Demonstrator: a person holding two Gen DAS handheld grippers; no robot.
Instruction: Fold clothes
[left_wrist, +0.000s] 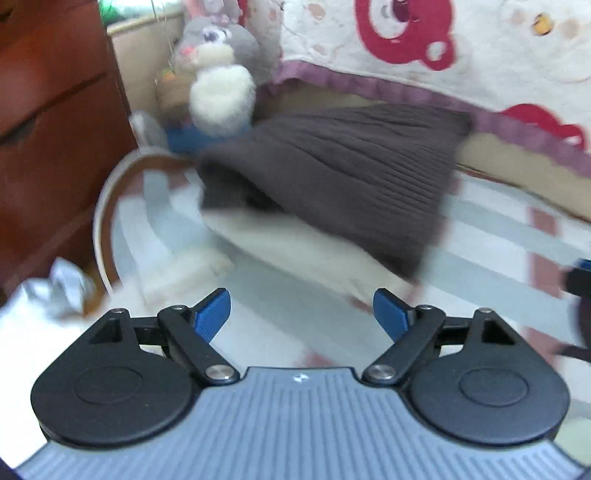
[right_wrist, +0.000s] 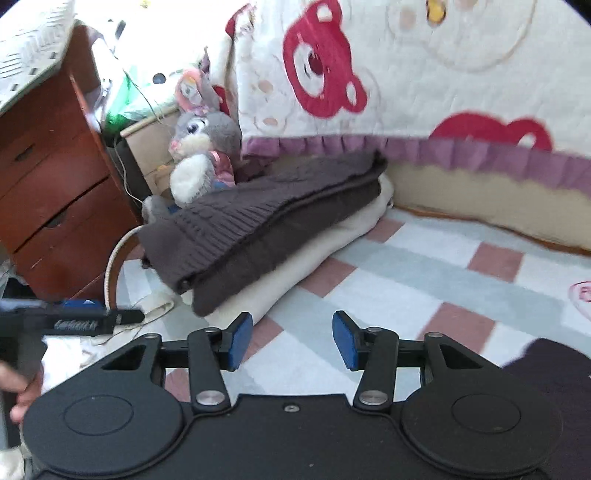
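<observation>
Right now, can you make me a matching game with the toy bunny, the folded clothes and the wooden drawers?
Things:
1. brown knit sweater
2. cream garment
3. grey plush rabbit
4. wooden drawer chest

Places:
A. at the bottom of the folded pile, on the checked bed cover
B. standing off the bed, at the left
C. sitting behind the pile, by the bear-print blanket
D. folded, on top of the pile

Pairs: 1-D, 2-A, 3-C, 4-B
</observation>
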